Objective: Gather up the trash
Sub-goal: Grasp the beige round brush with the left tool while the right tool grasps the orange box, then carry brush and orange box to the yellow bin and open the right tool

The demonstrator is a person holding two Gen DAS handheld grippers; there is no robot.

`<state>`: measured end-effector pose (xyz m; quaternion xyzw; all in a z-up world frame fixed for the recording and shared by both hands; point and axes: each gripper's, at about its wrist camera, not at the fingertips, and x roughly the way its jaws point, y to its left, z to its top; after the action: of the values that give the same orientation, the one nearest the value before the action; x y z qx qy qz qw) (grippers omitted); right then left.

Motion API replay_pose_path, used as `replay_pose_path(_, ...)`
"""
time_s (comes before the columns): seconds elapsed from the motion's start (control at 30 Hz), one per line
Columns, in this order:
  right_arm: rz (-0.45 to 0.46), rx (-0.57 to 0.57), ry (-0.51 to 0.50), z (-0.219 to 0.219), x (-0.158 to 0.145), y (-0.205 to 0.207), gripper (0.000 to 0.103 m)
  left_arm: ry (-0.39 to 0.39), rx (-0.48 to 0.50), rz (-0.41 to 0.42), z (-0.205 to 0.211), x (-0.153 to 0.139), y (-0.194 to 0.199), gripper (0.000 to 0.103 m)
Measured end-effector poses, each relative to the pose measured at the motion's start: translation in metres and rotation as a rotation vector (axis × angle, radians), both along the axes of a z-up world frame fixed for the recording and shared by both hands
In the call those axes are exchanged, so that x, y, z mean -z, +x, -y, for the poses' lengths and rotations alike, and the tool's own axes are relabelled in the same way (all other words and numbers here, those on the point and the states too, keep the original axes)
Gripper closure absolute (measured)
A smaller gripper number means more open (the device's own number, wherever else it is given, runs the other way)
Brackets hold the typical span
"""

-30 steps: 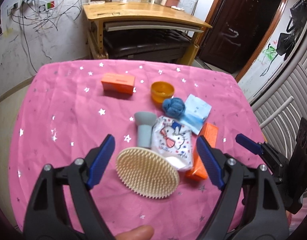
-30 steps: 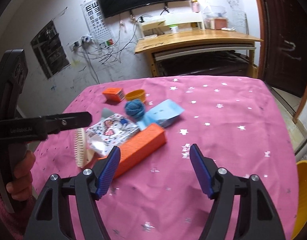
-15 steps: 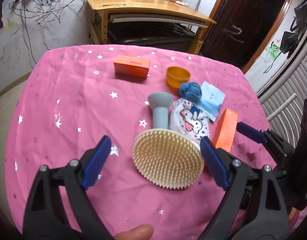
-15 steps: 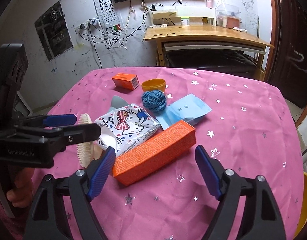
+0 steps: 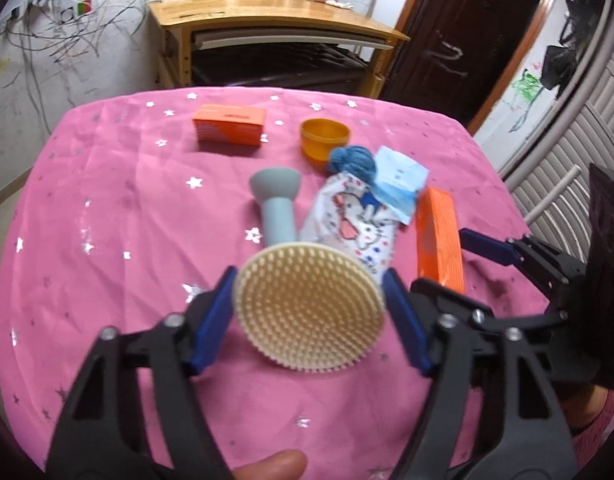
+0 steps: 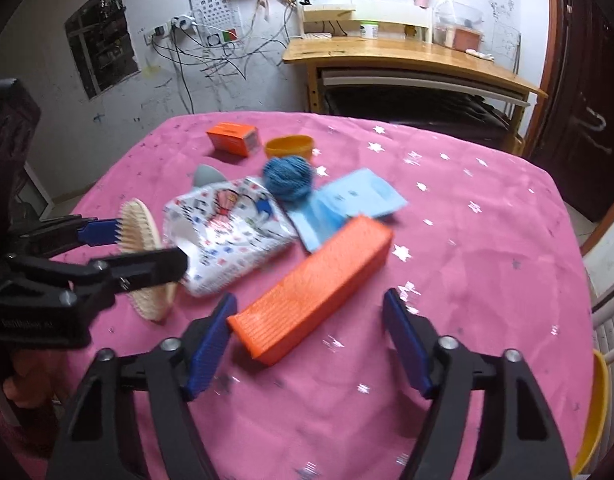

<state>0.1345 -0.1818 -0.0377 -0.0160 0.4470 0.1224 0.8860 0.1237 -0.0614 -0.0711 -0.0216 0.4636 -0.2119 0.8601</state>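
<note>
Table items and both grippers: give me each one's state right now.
Left gripper: jaws just closing around the round brush; contact unclear.
Right gripper: open, jaws just closing; long orange box between them, untouched.
Cartoon-print bag: lying crumpled.
Orange cup: upright.
Small orange box: lying flat.
Blue yarn ball: wound.

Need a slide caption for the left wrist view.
Left gripper closing around round bristle brush on pink starred tablecloth.

I held my left gripper [image 5: 309, 300] tilted down, its jaws just closing in, beside my right gripper [image 6: 309, 344], likewise tilted down with jaws narrowing yet apart, while my thumb [image 5: 271, 466] showed under the left one.
</note>
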Motion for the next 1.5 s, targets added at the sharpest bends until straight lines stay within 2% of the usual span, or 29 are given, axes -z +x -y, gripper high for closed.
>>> replay_pose_path(0.07,-0.004,0.004,-0.003,0.007,0.002,-0.003,0.047,0.009,0.003,0.013,0.002,0.0,-0.002,0.038)
replay_pose_path(0.17,-0.002,0.019,-0.002,0.018,0.002,-0.006,0.057,-0.024,0.016,0.005,-0.001,0.0,-0.003,0.038)
replay_pose_path(0.23,0.001,0.032,0.006,0.026,0.001,-0.007,0.07,-0.029,0.018,0.009,-0.002,-0.001,-0.005,0.038)
replay_pose_path(0.33,0.009,0.052,0.014,0.035,0.0,-0.009,0.08,-0.027,0.017,0.022,-0.003,-0.004,-0.009,0.038)
replay_pose_path(0.77,0.07,0.114,0.088,0.07,-0.017,-0.027,0.084,-0.034,-0.004,0.081,-0.005,-0.029,-0.021,0.038)
replay_pose_path(0.9,0.054,0.098,0.099,0.072,-0.016,-0.023,0.084,-0.03,-0.004,0.087,0.0,-0.033,-0.022,0.038)
replay_pose_path(1.33,-0.005,0.068,0.038,0.051,-0.001,0.014,0.084,-0.018,-0.001,0.08,0.005,-0.029,-0.024,0.038)
replay_pose_path(1.5,0.01,0.066,0.008,0.048,-0.001,0.016,0.087,-0.022,-0.009,0.079,0.003,-0.028,-0.023,0.038)
